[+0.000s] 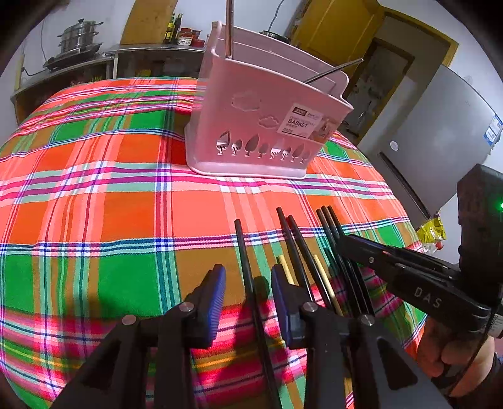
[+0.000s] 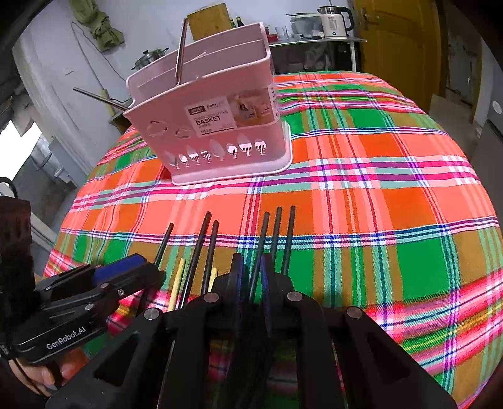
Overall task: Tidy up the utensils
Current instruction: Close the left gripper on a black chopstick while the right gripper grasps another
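Chopsticks (image 1: 295, 251): black ones in a row on the plaid tablecloth (image 1: 94, 204), near edge.
Left gripper (image 1: 248, 292): jaws apart, straddling one chopstick.
Right gripper (image 2: 250, 277): pinching one chopstick.
Basket (image 1: 261, 119): pink, farther back.

Open plaid tablecloth (image 1: 94, 195) left of the left gripper (image 1: 248, 292) and right of the right gripper (image 2: 251, 273), nothing on it there. A clear strip of cloth also lies between the chopstick tips and the pink basket (image 1: 261, 126). The basket stands ahead, blocking the far middle; metal utensils (image 1: 229, 28) stick up and out of its top. Black chopsticks (image 2: 201, 251) and yellow ones (image 2: 177, 280) lie packed side by side between the two grippers, little gap. The grippers sit near each other, so sideways room is tight.
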A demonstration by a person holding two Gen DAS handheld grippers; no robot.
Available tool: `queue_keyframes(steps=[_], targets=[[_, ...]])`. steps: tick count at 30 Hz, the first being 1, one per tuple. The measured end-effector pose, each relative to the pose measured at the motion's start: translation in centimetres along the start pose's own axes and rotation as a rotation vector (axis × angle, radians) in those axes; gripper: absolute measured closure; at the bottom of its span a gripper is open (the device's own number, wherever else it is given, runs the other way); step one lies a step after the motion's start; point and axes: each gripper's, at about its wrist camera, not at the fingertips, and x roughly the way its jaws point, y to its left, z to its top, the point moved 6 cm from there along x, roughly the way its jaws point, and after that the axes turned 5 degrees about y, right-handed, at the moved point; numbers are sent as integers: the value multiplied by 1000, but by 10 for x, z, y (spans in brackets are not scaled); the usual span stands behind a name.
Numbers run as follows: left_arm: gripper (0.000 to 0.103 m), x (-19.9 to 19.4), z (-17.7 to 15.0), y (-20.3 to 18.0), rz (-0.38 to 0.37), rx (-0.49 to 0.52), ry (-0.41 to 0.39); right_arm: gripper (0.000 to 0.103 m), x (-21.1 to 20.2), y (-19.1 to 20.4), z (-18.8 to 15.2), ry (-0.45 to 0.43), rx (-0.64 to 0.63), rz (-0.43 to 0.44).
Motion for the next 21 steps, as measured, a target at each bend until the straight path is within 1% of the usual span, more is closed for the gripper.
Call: queue_keyframes(steps=[5,10,11,12,15,18,21], targets=[[73,4,2,0,3,3,0,92,1,2,3,-1,-8,3],[74,5,2,-4,30,28,3,92,13,-2,3,33,2,-16],[77,7,2,-5,41,36,3,93,13,-2,4,34,1,-18],[82,8,3,-6,52,39,5,93,14,-2,4,36,0,-21],[89,11,8,-4,75,40,14,93,16,-1,7,47,-4,-34],[90,14,13,-3,79,45,30,93,20,-1,12,61,-5,-47],[91,17,17,-6,96,73,45,93,23,1,17,77,-18,-66]])
